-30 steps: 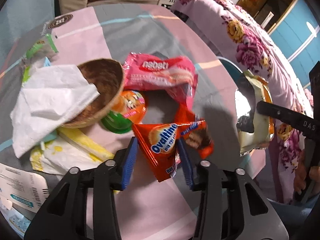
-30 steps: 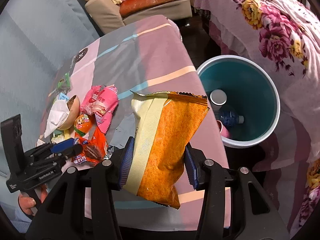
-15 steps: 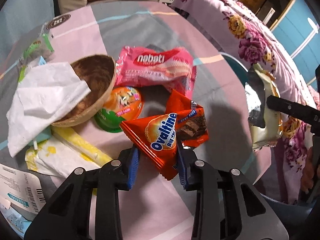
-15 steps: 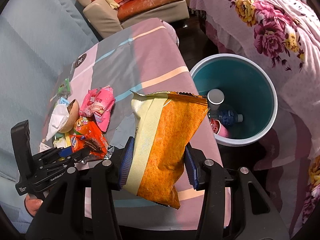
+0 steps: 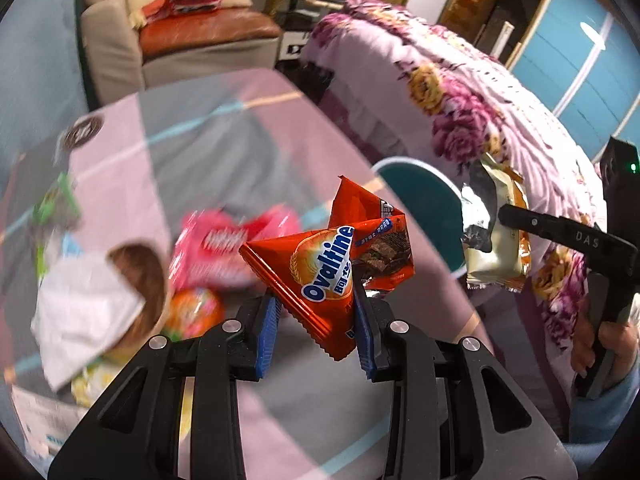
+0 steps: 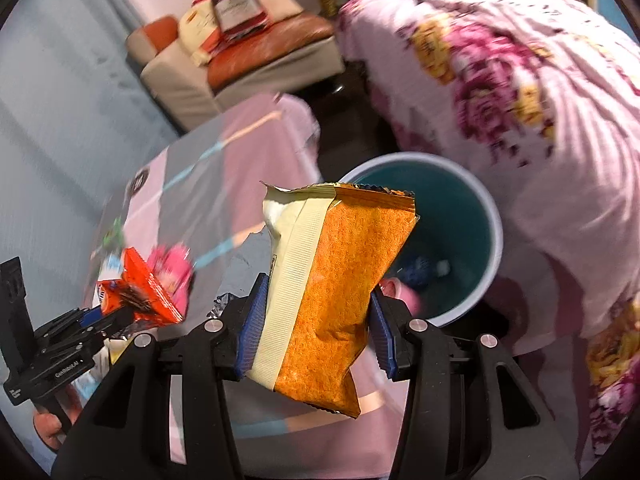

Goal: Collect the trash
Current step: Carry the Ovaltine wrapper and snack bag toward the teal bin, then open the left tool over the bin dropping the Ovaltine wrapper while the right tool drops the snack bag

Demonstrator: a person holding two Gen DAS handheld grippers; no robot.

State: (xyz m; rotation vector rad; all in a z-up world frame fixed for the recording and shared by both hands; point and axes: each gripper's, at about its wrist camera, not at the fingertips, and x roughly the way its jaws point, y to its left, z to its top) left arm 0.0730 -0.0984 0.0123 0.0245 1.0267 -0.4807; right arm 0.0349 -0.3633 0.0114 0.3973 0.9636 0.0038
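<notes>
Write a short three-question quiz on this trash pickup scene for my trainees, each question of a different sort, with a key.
1. True or false: the left gripper holds the pink wrapper.
2. Which does the right gripper hold? A) tissue B) orange bag C) bowl
3. Fill in: the bin stands beside the ____.

Key:
1. False: it holds the Ovaltine wrapper; the pink one lies on the table.
2. B, the orange bag.
3. table

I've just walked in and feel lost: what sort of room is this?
Most likely a lived-in home room, part bedroom, part sitting room: a bed under a floral bedspread, a cushioned armchair, and a snack-littered table beside a teal bin.
</notes>
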